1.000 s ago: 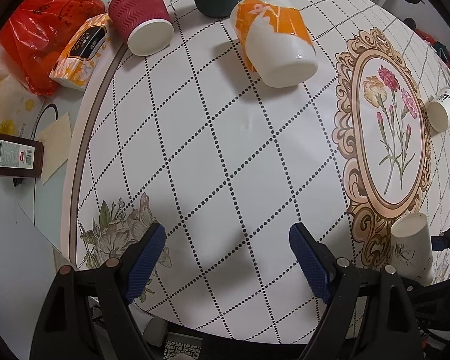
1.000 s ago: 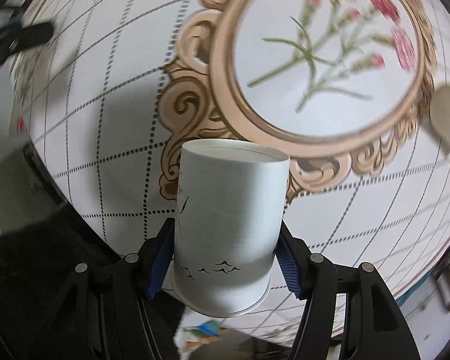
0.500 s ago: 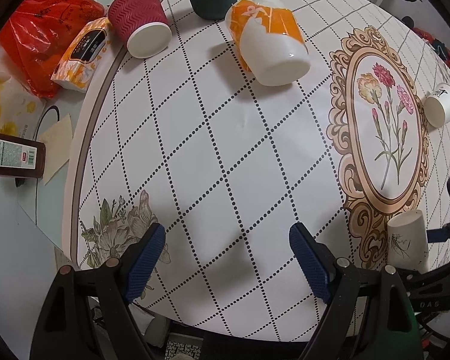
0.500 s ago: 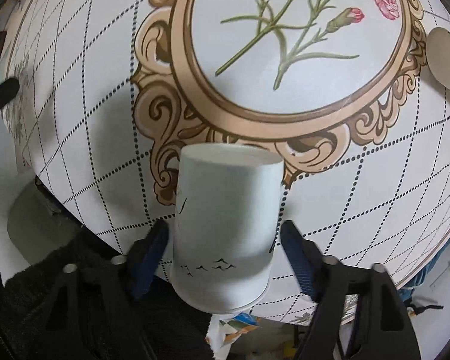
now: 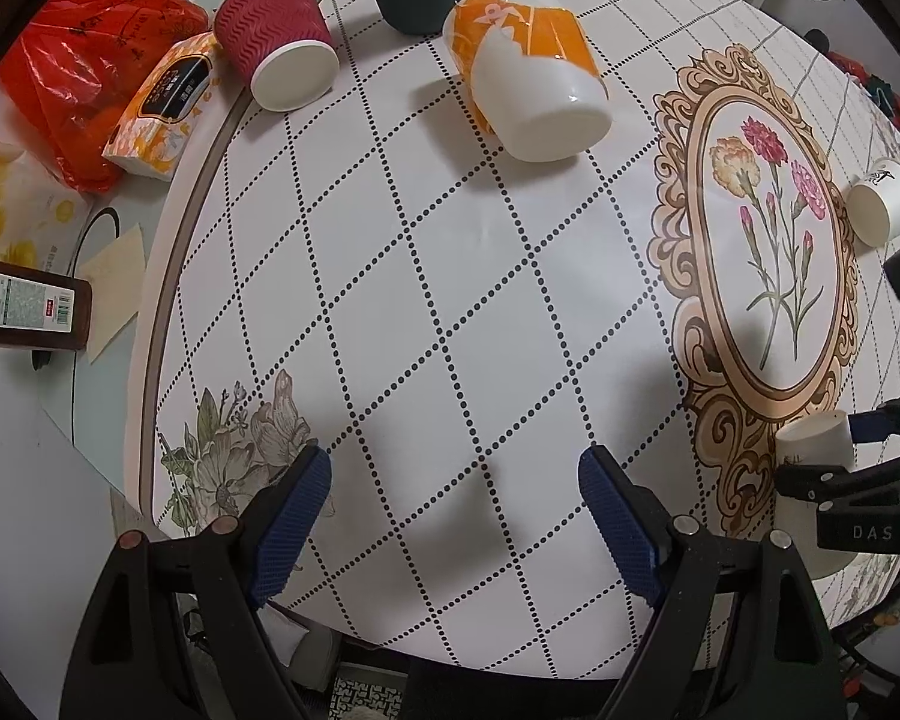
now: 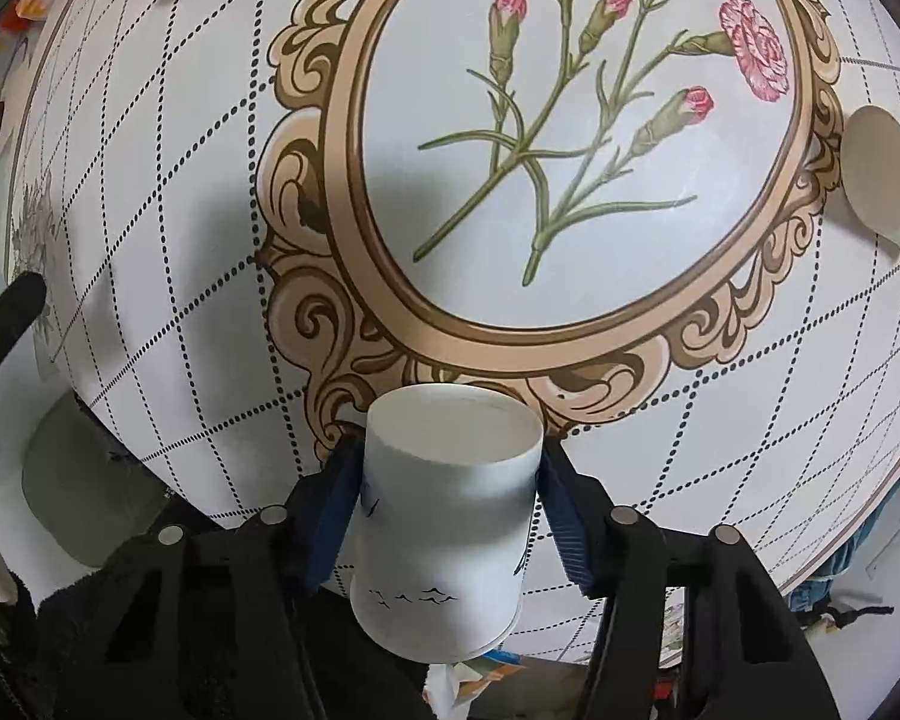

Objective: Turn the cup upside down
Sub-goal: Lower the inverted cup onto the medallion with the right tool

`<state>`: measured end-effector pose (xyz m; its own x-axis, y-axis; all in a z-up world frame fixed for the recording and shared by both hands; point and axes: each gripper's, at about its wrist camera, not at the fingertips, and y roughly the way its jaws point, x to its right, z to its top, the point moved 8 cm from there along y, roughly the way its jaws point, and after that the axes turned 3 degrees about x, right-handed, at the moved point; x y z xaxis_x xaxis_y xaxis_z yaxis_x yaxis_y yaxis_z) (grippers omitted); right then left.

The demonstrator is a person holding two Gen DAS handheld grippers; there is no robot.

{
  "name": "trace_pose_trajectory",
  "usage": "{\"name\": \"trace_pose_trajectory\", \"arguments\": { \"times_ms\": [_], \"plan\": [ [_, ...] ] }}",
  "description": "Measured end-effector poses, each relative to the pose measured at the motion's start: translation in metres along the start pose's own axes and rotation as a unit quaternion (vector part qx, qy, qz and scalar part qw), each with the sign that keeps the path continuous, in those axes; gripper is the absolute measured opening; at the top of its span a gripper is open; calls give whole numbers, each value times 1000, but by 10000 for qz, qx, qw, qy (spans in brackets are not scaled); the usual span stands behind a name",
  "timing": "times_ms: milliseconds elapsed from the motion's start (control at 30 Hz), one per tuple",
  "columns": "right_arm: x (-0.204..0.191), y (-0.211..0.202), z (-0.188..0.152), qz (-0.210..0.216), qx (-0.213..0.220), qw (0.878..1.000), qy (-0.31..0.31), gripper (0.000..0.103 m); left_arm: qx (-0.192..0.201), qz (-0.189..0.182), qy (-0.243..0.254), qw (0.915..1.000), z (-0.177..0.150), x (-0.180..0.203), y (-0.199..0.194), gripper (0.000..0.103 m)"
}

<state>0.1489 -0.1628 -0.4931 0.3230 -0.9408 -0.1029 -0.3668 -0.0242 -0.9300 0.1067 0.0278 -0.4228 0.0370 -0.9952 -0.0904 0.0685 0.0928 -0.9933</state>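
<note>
The right gripper (image 6: 447, 504) is clamped on the white paper cup (image 6: 444, 534), one pad on each side wall, at the near edge of the table (image 6: 180, 276). The cup's long axis runs away from the gripper, closed base farthest, wide rim nearest. Whether it rests on the table is unclear. The left gripper (image 5: 455, 516) gapes wide, holding nothing, well apart.

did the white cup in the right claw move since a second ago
Yes. The white cup sits lower against the floral frame in the right wrist view, pulled back toward the table edge.
</note>
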Motion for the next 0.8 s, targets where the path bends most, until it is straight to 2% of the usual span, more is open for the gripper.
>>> {"name": "trace_pose_trajectory", "arguments": {
  "times_ms": [100, 233, 400, 467, 600, 700, 800],
  "plan": [
    [0, -7, 4, 36, 156, 9999, 13, 60, -12, -11, 42, 10000, 2, 2, 1, 85],
    [12, -36, 3, 86, 538, 9985, 83, 60, -61, -77, 71, 9999, 6, 8, 2, 85],
    [39, -79, 16, 46, 1635, 9861, 304, 60, -232, -256, -25, 9994, 12, 13, 8, 85],
    [44, -104, 25, -37, 2318, 9718, 432, 60, -289, -253, -30, 9993, 15, 15, 11, 85],
    [53, -132, 39, -178, 3337, 9404, 624, 60, -392, -263, -15, 9989, 21, 16, 16, 85],
    [32, -136, 36, -272, 3813, 9215, 691, 60, -403, -229, 36, 9989, 27, 18, 15, 84],
    [28, -134, 31, -393, 4188, 9048, 656, 60, -385, -191, 134, 9990, 31, 22, 13, 84]
  ]
}}
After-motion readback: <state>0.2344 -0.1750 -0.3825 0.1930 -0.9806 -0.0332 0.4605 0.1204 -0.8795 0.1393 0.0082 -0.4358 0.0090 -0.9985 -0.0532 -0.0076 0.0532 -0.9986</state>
